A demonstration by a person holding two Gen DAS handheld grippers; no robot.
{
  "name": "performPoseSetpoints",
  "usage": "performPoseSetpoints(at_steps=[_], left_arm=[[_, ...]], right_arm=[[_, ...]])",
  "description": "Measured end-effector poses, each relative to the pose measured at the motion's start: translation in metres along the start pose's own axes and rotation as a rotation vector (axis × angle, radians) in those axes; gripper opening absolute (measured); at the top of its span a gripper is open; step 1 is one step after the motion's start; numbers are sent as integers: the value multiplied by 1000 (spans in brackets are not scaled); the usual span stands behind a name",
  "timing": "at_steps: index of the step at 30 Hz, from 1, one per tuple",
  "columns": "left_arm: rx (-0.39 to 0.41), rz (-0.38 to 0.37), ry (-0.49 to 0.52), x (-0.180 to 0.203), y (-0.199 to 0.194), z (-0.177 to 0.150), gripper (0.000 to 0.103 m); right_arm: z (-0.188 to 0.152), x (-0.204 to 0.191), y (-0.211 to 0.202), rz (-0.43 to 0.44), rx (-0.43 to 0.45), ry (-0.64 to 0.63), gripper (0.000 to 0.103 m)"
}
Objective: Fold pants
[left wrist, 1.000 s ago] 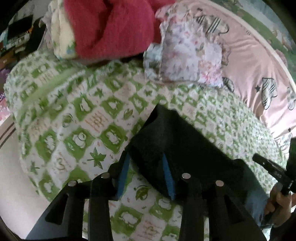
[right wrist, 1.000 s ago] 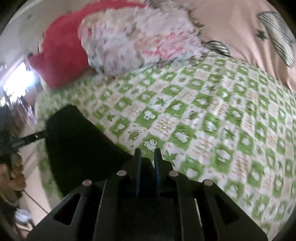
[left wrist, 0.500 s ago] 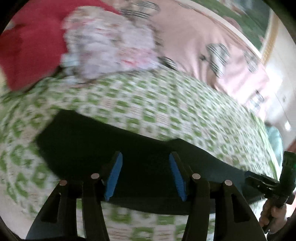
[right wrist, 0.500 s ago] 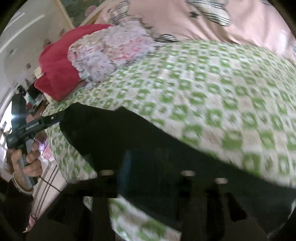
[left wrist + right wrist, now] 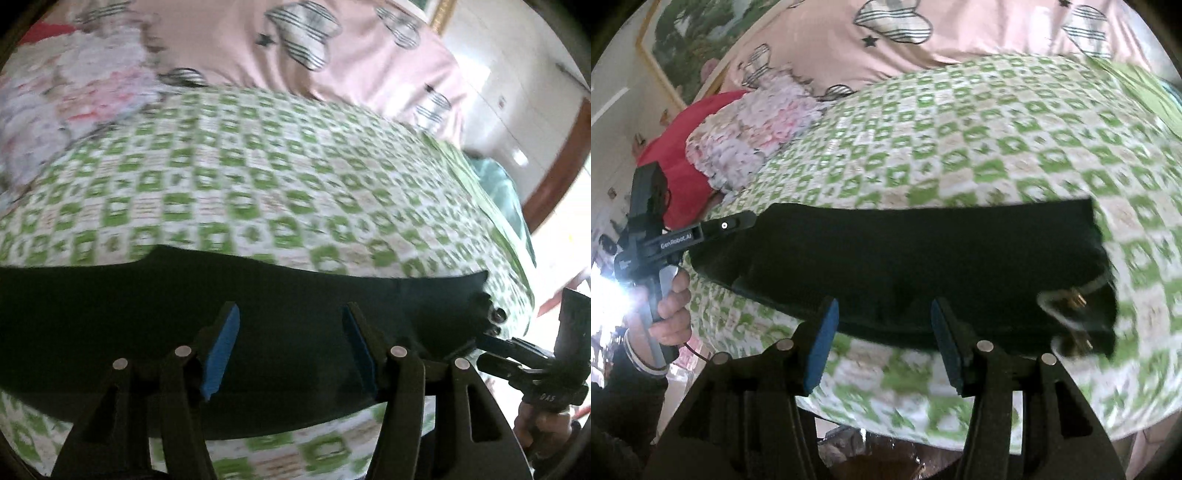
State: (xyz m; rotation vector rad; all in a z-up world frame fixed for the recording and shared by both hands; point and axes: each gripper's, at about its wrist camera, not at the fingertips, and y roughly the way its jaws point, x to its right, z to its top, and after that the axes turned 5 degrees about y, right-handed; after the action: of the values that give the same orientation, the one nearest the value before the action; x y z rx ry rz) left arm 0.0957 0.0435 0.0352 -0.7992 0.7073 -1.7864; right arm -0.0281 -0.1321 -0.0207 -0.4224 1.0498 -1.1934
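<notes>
My black pants (image 5: 923,266) lie flat in a long strip on the green checked bed (image 5: 997,122), my left tool (image 5: 291,347) is opening, my right tool (image 5: 884,339) is apart, and more folds are left, I think.

1. The pants (image 5: 923,266) are black, and in the right wrist view they lie as one long flat band across the green-checked bed.
2. At their right end there is a pale cord with a brass-coloured fitting (image 5: 1075,299); which end of the garment this is cannot be told.
3. In the left wrist view the pants (image 5: 147,295) again lie flat across the near part of the bed, upper edge slightly wavy.
</notes>
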Motion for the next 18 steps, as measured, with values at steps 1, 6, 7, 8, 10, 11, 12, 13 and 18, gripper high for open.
performPoseSetpoints(at_steps=[1,6,7,8,10,11,12,13,18], left_arm=[[-4,-8,11,4,2,2,59],[-33,-57,115,39,18,21,61],[-39,-66,138,44,21,25,61],[-45,-74,170,54,24,30,61],[-50,-85,209,65,29,37,61],[-57,-94,232,72,32,41,62],[-63,-102,258,80,35,45,62],[-67,-106,272,83,37,46,62],[-98,-126,351,106,51,56,63]], right_arm=[[-3,4,-4,-11,7,14,54],[-20,26,-23,-61,40,103,54],[-22,31,-26,-70,45,120,54],[-24,37,-29,-80,52,145,54],[-27,49,-35,-94,63,190,54],[-28,53,-36,-104,67,209,54],[-28,58,-38,-113,70,225,54],[-29,64,-39,-122,75,247,54],[-28,79,-41,-115,102,325,54]])
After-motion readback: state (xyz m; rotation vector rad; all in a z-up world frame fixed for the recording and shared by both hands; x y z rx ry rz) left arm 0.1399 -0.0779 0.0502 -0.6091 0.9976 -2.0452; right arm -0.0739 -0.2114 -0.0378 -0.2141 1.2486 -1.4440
